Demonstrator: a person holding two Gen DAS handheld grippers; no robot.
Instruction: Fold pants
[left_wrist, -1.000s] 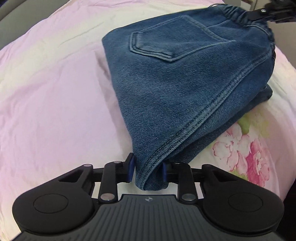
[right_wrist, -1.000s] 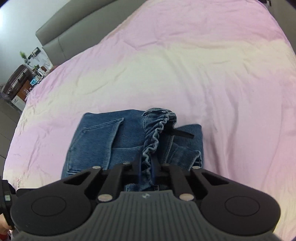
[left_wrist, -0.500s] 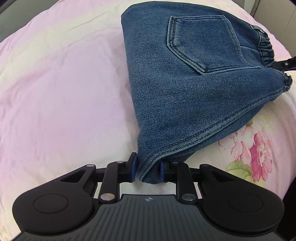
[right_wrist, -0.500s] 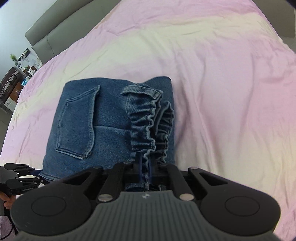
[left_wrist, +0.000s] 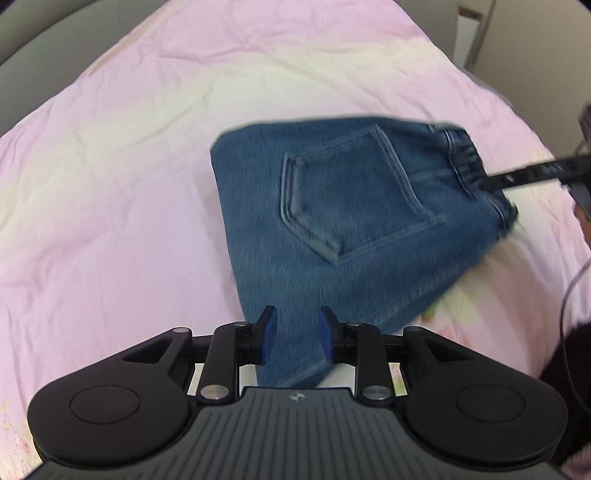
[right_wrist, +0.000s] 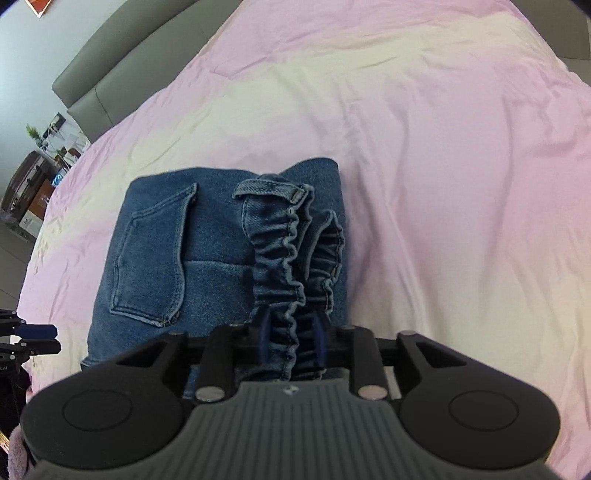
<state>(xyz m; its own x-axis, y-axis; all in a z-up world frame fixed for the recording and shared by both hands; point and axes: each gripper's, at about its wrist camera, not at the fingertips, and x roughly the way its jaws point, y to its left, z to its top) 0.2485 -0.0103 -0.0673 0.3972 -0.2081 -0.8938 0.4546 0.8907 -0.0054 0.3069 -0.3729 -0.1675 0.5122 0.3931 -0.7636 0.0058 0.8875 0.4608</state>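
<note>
The blue denim pants (left_wrist: 343, 229) lie folded into a compact bundle on the pink bed sheet (left_wrist: 110, 206), back pocket facing up. My left gripper (left_wrist: 297, 334) is open, its blue pads on either side of the near fold corner without pinching it. In the right wrist view, the pants (right_wrist: 155, 236) show the pocket at left and the ruffled elastic waistband (right_wrist: 291, 243) in the middle. My right gripper (right_wrist: 291, 341) has its pads parted slightly around the waistband. Its fingers also show in the left wrist view (left_wrist: 532, 173) at the waistband.
A grey headboard (right_wrist: 122, 70) runs along the far side of the bed. A bedside table with small items (right_wrist: 40, 155) stands at the far left. A floral print (left_wrist: 454, 310) shows on the sheet by the pants' near right edge.
The pants have been lowered flat onto the sheet. My left gripper has opened and let go of the fold corner. My right gripper's pads have parted around the waistband.
</note>
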